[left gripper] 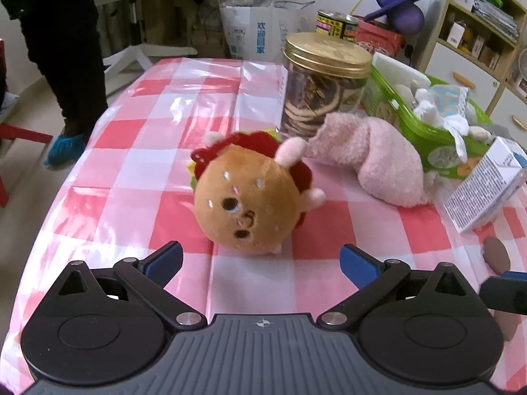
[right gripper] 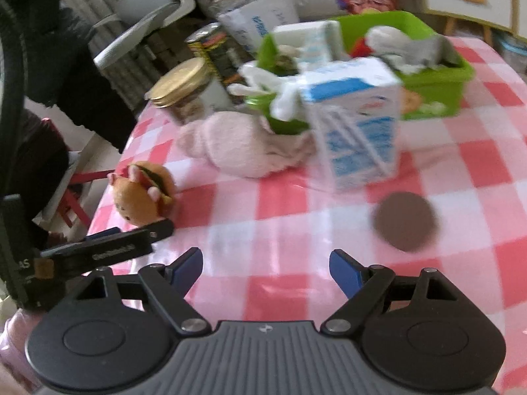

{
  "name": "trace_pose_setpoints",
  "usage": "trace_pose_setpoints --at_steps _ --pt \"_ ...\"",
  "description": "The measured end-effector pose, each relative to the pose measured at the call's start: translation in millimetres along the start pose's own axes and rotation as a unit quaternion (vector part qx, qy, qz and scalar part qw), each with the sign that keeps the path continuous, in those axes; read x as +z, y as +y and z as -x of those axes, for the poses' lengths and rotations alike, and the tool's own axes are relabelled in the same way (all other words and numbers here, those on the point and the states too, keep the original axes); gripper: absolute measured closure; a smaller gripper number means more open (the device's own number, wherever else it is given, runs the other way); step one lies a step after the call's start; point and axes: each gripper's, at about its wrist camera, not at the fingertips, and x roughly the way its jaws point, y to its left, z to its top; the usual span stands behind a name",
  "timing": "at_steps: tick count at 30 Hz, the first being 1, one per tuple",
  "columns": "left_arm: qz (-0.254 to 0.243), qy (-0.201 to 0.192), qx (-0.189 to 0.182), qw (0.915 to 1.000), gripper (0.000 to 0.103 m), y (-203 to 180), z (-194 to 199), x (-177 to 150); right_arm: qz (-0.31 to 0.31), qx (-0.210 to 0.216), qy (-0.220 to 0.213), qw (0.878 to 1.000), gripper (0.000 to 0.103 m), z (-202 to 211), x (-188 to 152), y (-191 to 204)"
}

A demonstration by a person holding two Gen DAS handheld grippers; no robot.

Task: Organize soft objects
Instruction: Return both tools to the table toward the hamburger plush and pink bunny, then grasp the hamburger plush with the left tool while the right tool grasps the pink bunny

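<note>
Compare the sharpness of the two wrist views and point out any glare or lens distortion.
Left wrist view: sharp; the burger plush and gold-lidded jar are crisp, window glare streaks the checked tablecloth, and fisheye bends the table edges. Right wrist view: motion-blurred throughout; the milk carton and brown disc smear, and only the right gripper looks sharp.

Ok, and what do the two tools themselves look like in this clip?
Both match: the left tool and right tool have blue finger pads on black linkage arms with silver pivot pins, two round black discs, and a ribbed grey body bearing a small star mark. White lettering on the left tool's side is blurred. No cables or sleeves show.
</note>
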Motion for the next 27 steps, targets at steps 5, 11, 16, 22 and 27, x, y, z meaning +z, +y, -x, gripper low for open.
trace_pose_setpoints --at_steps 5,11,16,22,27 --pt "0.013 -0.005 -0.013 0.9998 0.01 9.7 -0.9 4.9 0.005 -0.012 -0.021 1.0 0.043 -20.8 13.8 24.0" --pt "0.022 -0.008 -0.036 0.9991 0.026 13.6 0.2 11.9 0.0 -0.031 -0.036 0.999 0.043 -48.7 35.5 42.2" --pt "0.019 -0.007 -0.038 0.9991 0.036 16.3 -1.4 13.5 0.015 -0.062 -0.049 0.997 0.043 -71.0 46.3 51.8" --pt "0.029 -0.011 -0.044 0.9985 0.043 18.9 -3.0 17.5 0.037 -0.084 -0.056 0.994 0.044 -93.9 57.3 56.3" --pt "0.016 -0.015 -0.037 0.9991 0.048 15.5 -2.4 19.0 0.043 -0.093 -0.055 0.993 0.071 -101.8 60.4 51.3"
